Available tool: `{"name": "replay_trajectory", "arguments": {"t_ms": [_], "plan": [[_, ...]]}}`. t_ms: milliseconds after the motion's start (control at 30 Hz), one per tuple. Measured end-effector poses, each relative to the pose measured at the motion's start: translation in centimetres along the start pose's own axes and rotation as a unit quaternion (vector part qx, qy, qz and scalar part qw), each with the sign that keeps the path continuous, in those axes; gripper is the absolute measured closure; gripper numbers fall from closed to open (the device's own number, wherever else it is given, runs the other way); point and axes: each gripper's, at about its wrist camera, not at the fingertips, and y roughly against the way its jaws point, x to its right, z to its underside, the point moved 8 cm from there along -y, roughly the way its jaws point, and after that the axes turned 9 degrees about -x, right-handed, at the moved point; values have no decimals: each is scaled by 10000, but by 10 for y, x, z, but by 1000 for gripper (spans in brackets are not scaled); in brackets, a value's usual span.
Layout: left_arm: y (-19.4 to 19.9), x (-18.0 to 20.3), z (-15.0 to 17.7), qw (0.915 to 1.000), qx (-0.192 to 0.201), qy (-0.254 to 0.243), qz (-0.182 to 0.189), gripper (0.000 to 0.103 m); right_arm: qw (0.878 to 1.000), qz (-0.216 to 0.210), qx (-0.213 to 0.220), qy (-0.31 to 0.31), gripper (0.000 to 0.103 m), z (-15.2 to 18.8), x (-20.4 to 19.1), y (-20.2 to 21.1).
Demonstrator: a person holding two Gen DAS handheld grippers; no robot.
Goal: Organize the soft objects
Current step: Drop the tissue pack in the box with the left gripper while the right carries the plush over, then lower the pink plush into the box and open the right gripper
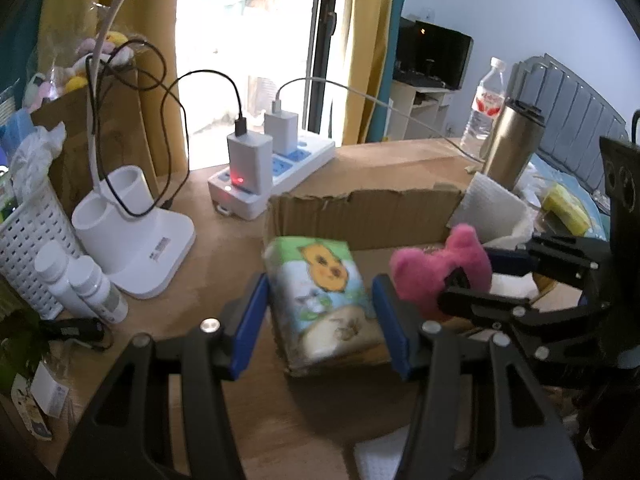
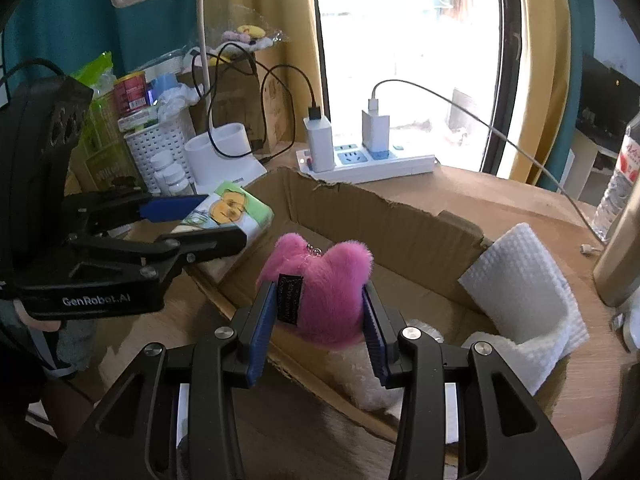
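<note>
My left gripper (image 1: 320,312) is shut on a soft tissue pack (image 1: 320,296) printed with a cartoon face, held at the left edge of an open cardboard box (image 1: 360,208). In the right wrist view the pack (image 2: 228,212) sits between the left gripper's fingers (image 2: 188,206). My right gripper (image 2: 320,320) is shut on a pink plush toy (image 2: 320,284) with a black tag, held over the box (image 2: 384,220). The plush (image 1: 440,272) also shows in the left wrist view. A white waffle cloth (image 2: 520,280) hangs over the box's right wall.
A white power strip (image 2: 368,164) with two chargers lies behind the box. A lamp base (image 1: 132,240), white basket (image 1: 28,236) and small white bottles (image 1: 80,284) stand at left. A steel flask (image 1: 512,144) and water bottle (image 1: 484,108) stand at right.
</note>
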Motion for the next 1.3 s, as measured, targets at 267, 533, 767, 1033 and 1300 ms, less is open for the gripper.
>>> {"name": "replay_trajectory", "arguments": {"t_ms": [267,533,767,1033,1300], "plan": [[2,-3,0,10000,-6,63,-28,47,9999,-50,-149,-17,59,2,-1,-9],[8,-10,1,9998,73,151,-71,47,9996,-94,-252,-74,59,2,-2,-13],[12,-21,7,9994,90,303,-128,47,9990,-297,-279,-176,58,-5,-8,-12],[19,-25,14,9991,124,381,-144,47,9987,-272,-390,-158,47,-5,-15,-16],[31,-24,18,9990,199,392,-119,47,9993,-123,-298,-171,44,-4,-17,-3]]}}
